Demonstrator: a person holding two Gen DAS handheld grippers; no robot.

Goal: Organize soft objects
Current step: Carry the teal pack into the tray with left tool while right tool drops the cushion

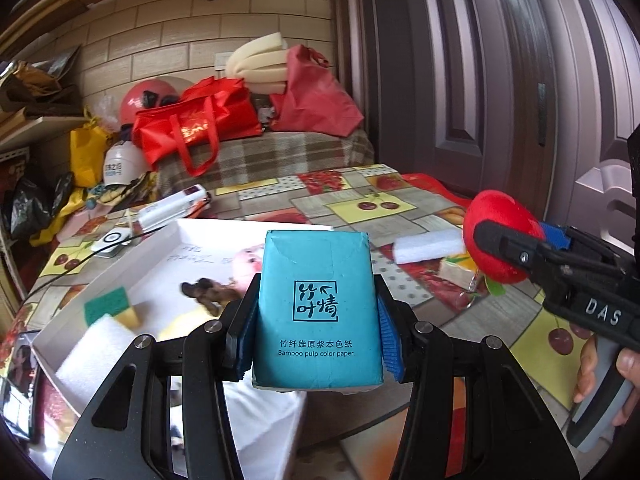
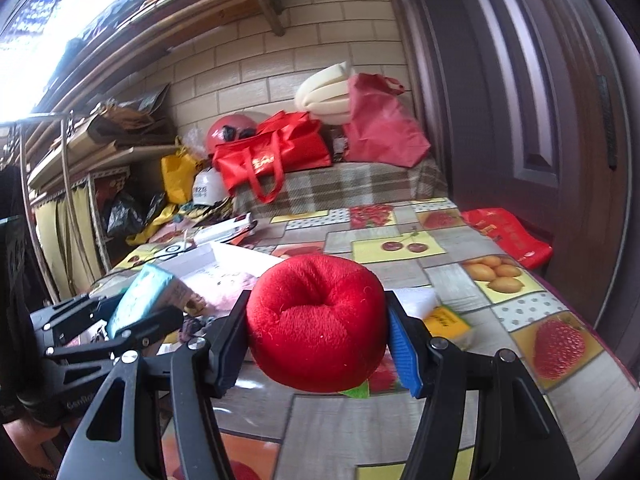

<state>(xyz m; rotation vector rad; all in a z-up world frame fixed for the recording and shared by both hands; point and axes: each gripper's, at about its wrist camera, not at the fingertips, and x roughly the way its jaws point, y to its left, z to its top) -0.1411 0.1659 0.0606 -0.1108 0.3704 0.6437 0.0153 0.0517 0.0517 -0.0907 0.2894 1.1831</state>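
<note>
the left gripper holds a teal tissue pack upright, its jaws clenched on the pack's two sides, blue pads pressed against the wrapper. the pack carries dark printed characters and the words "bamboo pulp color paper". it is lifted above the near right part of a shallow white box that sits toward the left side of the worktop, which is covered in a fruit-patterned cloth. inside the box lie a green and yellow sponge near its left wall, a white foam block at its near left corner, a small brown plush toy near the middle, and a pink soft toy partly hidden behind the pack. the right gripper holds a red plush apple, its jaws clenched on the apple's left and right sides, raised above the worktop's near right part; a green leaf shows under the apple. in the left wrist view the same apple appears at the right, gripped in the black tool marked "das". on the worktop behind the apple rest a white foam piece and, just beside it, a yellow-labelled item. a white boxed item lies at the worktop's far left edge. beyond the worktop, red bags sit on a plaid-covered surface against a brick wall.
</note>
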